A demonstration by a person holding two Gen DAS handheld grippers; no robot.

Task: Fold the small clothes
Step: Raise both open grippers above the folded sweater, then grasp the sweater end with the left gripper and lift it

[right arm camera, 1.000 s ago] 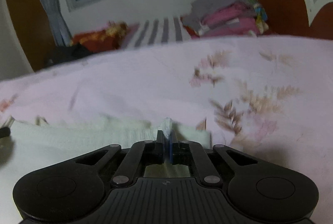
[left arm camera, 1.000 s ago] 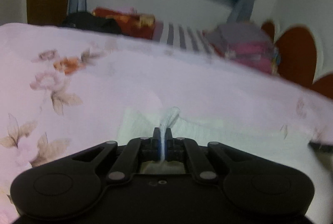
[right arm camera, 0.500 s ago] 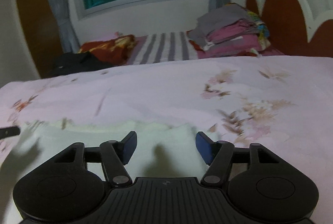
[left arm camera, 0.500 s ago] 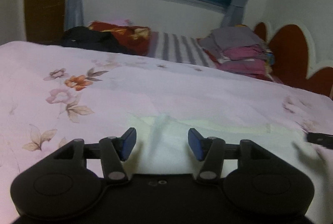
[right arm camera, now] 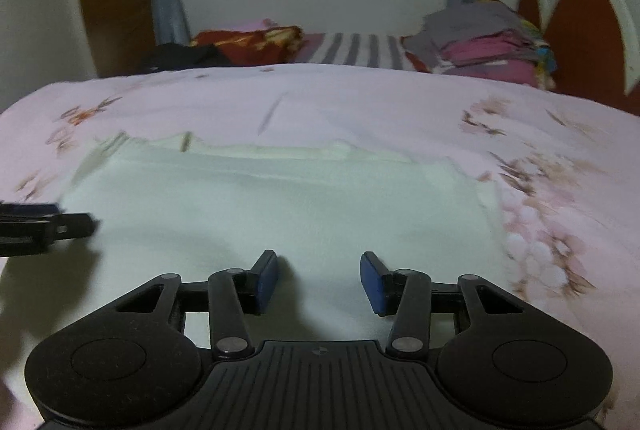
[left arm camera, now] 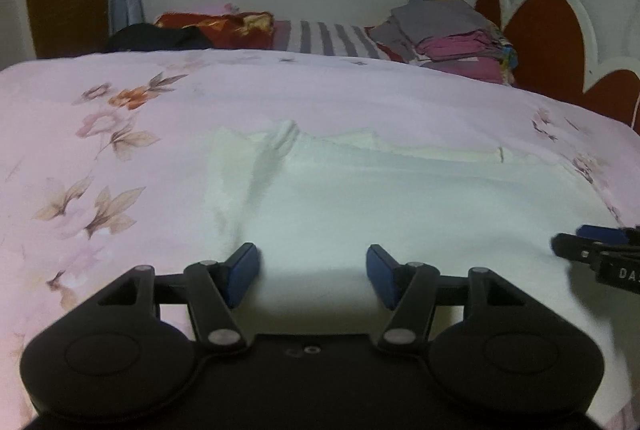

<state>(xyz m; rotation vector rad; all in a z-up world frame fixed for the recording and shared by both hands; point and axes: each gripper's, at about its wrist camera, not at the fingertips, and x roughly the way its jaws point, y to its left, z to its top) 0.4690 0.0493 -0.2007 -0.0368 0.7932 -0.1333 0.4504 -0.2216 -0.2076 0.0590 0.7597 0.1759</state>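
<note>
1. Pale cloth [left arm camera: 400, 206] lies folded flat on the pink floral bedspread [left arm camera: 120, 158]; only the left view shows its raised pinch.
2. Left gripper [left arm camera: 312, 272] opening, right gripper [right arm camera: 319, 280] closing, both empty above the cloth.

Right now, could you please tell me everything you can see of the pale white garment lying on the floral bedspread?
The pale white soft-cloth garment lies spread nearly flat on the pink floral bedspread, folded over itself so a layered edge runs along its far side. A raised wrinkle crosses its left part and ends in a small bunched tuft. Both grippers hang over its near edge, nothing between their pads: the left gripper opening, the right gripper closing. Neither grips the cloth.
</note>
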